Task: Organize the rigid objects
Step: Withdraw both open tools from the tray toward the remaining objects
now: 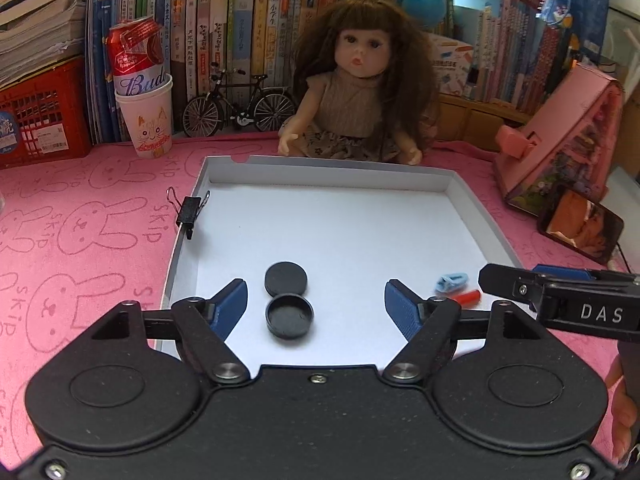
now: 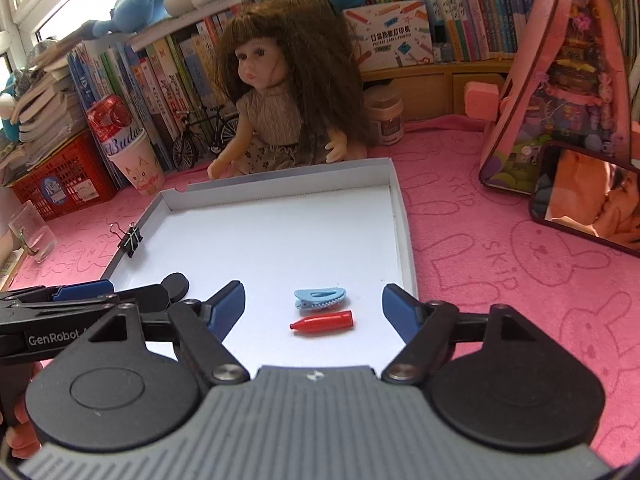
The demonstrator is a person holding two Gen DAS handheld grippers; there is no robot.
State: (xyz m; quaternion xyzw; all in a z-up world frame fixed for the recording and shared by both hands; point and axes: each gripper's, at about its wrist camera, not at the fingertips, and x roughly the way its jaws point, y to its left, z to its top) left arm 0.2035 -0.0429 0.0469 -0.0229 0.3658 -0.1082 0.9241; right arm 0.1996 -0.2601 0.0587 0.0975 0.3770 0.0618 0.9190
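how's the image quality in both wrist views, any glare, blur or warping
Left wrist: sharp centre on the black lids, fisheye bends the white tray edges, dark corners. Right wrist: window glare top left, phone screen reflective, red cap crisp.

Matt white cardboard tray (image 1: 472, 216), fuzzy pink cloth mat (image 1: 100, 216), glossy red plastic cap (image 2: 323, 322), matt black lids (image 1: 286, 278)

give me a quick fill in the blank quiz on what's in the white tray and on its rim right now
1. The black binder clip is clipped to the tray's ____ rim.
2. The red pen cap lies just nearer the camera than the ____ hair clip.
3. Both grippers, left gripper and right gripper, stand open and hold ____.
4. Behind the tray sits a ____ with long brown hair.

Missing words: left; blue; nothing; doll
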